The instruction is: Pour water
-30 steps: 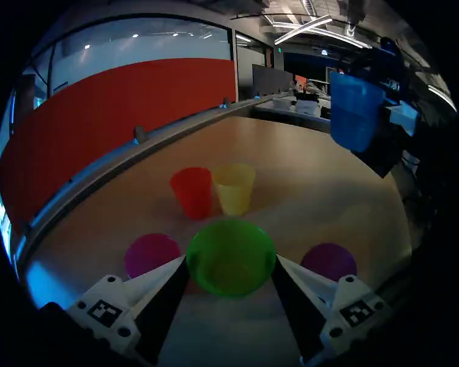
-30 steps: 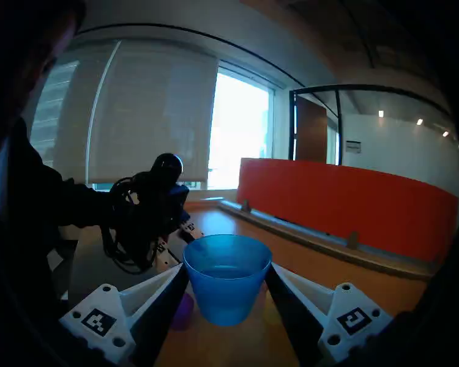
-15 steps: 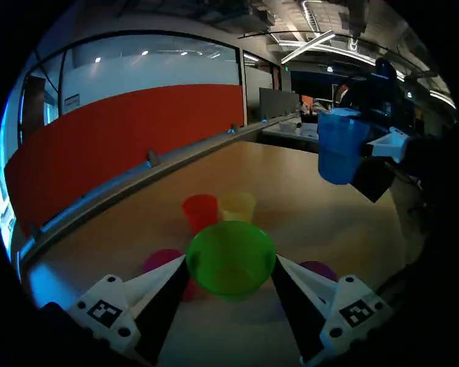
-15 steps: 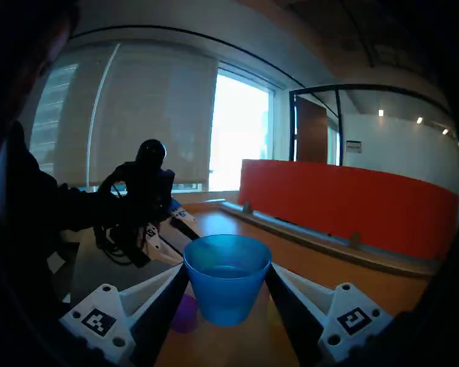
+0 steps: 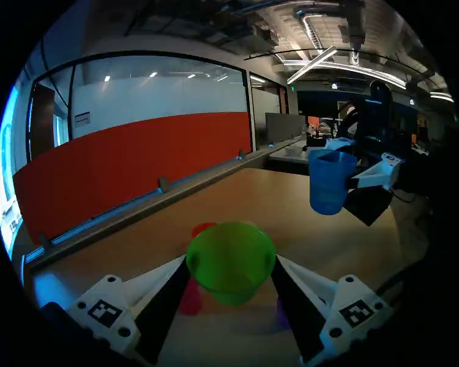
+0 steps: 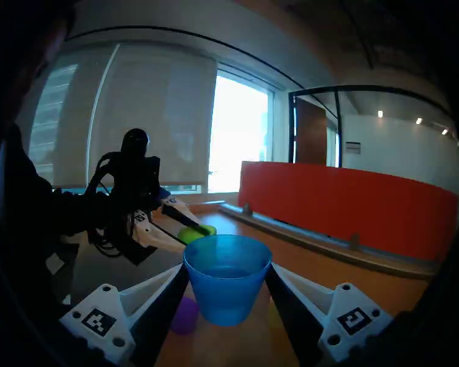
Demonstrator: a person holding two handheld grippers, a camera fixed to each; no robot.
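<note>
while gripped, green cup [image 5: 231, 263], blue cup [image 6: 227, 278], seemingly plastic

Right claw [image 6: 227, 287] clamps blue cup [image 6: 227, 278] — water inside — above table [image 6: 248, 342].

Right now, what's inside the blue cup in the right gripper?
Some water: its surface shows through the open top of the blue cup, below the rim. The cup's tinted wall covers the rest, so how deep the water is cannot be told.
</note>
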